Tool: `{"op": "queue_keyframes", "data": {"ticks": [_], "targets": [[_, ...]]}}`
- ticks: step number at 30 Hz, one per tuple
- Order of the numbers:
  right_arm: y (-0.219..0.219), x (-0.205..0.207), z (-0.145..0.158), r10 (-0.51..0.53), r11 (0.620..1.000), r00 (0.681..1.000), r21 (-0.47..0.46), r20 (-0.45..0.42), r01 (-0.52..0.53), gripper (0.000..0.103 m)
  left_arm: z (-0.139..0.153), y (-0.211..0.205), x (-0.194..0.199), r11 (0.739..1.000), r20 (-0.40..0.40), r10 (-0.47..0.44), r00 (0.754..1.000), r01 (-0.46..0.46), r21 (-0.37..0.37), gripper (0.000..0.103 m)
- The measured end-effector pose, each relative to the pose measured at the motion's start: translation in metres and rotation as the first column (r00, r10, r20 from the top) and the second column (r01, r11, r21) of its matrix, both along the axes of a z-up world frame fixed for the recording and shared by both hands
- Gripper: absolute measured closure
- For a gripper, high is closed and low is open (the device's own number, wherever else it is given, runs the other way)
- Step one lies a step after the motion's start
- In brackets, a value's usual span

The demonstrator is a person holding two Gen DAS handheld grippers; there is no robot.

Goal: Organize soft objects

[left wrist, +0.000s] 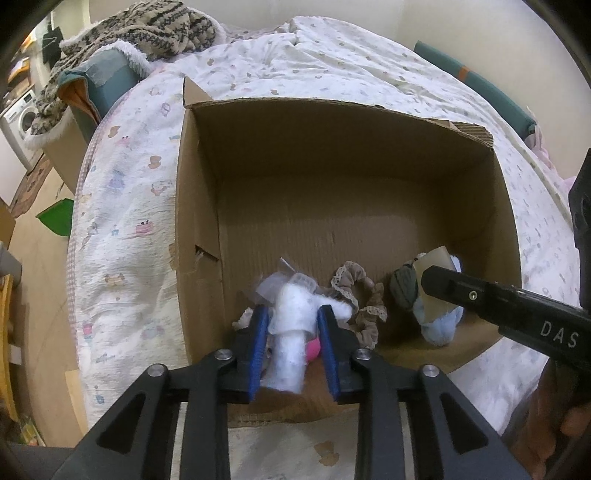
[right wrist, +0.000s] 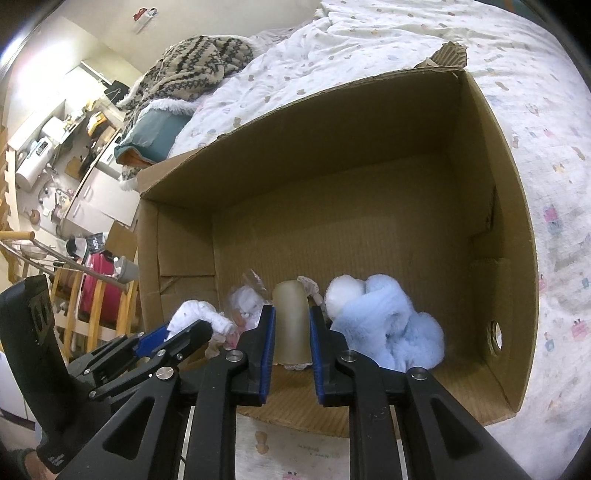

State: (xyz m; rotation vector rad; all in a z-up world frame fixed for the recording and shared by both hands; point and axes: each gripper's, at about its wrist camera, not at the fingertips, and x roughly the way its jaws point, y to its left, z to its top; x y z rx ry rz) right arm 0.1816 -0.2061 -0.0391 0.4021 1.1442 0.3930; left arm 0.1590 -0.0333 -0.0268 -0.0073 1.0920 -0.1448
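An open cardboard box (left wrist: 369, 122) stands on the bed; it also shows in the right wrist view (right wrist: 517, 229). My left gripper (left wrist: 293, 314) is shut on a white fluffy cloth (left wrist: 291, 332) over the box's near left corner. My right gripper (right wrist: 291, 314) is shut on a tan card-like piece (right wrist: 290, 325) inside the box; in the left wrist view the right gripper (left wrist: 428, 280) reaches in from the right. A light blue fluffy cloth (right wrist: 391, 325) lies in the box beside it. A beige lace scrunchie (left wrist: 362, 306) and a dark green roll (left wrist: 402, 288) lie on the box floor.
The box sits on a bed with a white patterned quilt (left wrist: 122, 221). A knitted patterned blanket (left wrist: 147, 29) lies at the bed's far corner. Wooden floor (left wrist: 40, 266) lies left of the bed. Kitchen counters (right wrist: 66, 155) and a red bag (right wrist: 103, 288) are at far left.
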Motion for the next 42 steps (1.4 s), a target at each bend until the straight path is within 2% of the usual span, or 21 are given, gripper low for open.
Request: {"op": "queue_keyframes", "data": {"ticks": [2, 6, 8, 10, 12, 15, 16, 17, 18, 22, 28, 37, 40, 42], "targets": [[-0.001, -0.002, 0.001, 0.001, 1.000, 1.000, -0.004, 0.006, -0.001, 0.084, 0.001, 0.000, -0.001, 1.000, 0.008, 0.002, 1.000, -0.003, 0.025, 0.076], [-0.003, -0.003, 0.003, -0.006, 1.000, 1.000, 0.001, 0.013, 0.006, 0.082, 0.003, 0.002, -0.003, 1.000, 0.006, 0.005, 1.000, -0.005, 0.012, 0.073], [-0.004, -0.004, 0.004, -0.010, 1.000, 1.000, 0.000, 0.016, 0.010, 0.081, 0.006, 0.003, -0.004, 1.000, 0.012, 0.009, 1.000, -0.009, 0.016, 0.060], [-0.005, -0.005, 0.005, -0.013, 1.000, 1.000, -0.003, 0.021, 0.013, 0.081, 0.010, 0.005, -0.006, 1.000, 0.030, 0.015, 0.999, -0.016, 0.019, 0.053], [-0.007, -0.006, 0.007, -0.018, 1.000, 1.000, 0.004, 0.025, 0.018, 0.075, 0.014, 0.005, -0.009, 1.000, 0.044, 0.012, 0.999, -0.013, 0.022, 0.052], [-0.008, -0.011, 0.014, -0.022, 1.000, 0.998, -0.003, 0.053, 0.023, 0.067, 0.018, 0.006, -0.012, 0.997, 0.066, 0.026, 0.997, -0.030, 0.069, 0.052], [-0.007, -0.014, 0.019, -0.016, 1.000, 0.997, -0.012, 0.074, 0.017, 0.063, 0.019, 0.007, -0.014, 0.998, 0.067, 0.024, 0.997, -0.028, 0.064, 0.052], [-0.006, -0.017, 0.024, -0.016, 1.000, 0.995, -0.023, 0.098, 0.019, 0.043, 0.021, 0.007, -0.016, 0.998, 0.071, 0.026, 0.997, -0.030, 0.062, 0.052], [-0.008, -0.020, 0.028, -0.029, 0.999, 0.992, -0.026, 0.124, 0.033, 0.028, 0.024, 0.008, -0.019, 0.998, 0.083, 0.031, 0.996, -0.036, 0.060, 0.052], [-0.015, -0.028, 0.040, -0.062, 0.997, 0.985, -0.025, 0.162, 0.066, 0.028, 0.033, 0.010, -0.032, 0.998, 0.119, 0.024, 0.993, -0.032, 0.058, 0.046], [-0.022, -0.046, 0.056, -0.086, 0.992, 0.969, -0.072, 0.230, 0.105, 0.027, 0.047, 0.014, -0.045, 0.997, 0.174, 0.031, 0.984, -0.043, 0.068, 0.046], [-0.021, -0.081, 0.074, -0.102, 0.984, 0.948, -0.108, 0.303, 0.141, 0.020, 0.065, 0.021, -0.077, 0.995, 0.244, 0.051, 0.968, -0.071, 0.075, 0.046], [-0.023, -0.094, 0.077, -0.107, 0.981, 0.941, -0.120, 0.322, 0.153, 0.015, 0.069, 0.024, -0.088, 0.994, 0.266, 0.056, 0.962, -0.080, 0.079, 0.046], [-0.022, -0.103, 0.078, -0.107, 0.978, 0.934, -0.134, 0.341, 0.162, 0.006, 0.071, 0.026, -0.095, 0.994, 0.268, 0.060, 0.962, -0.081, 0.069, 0.044]]}}
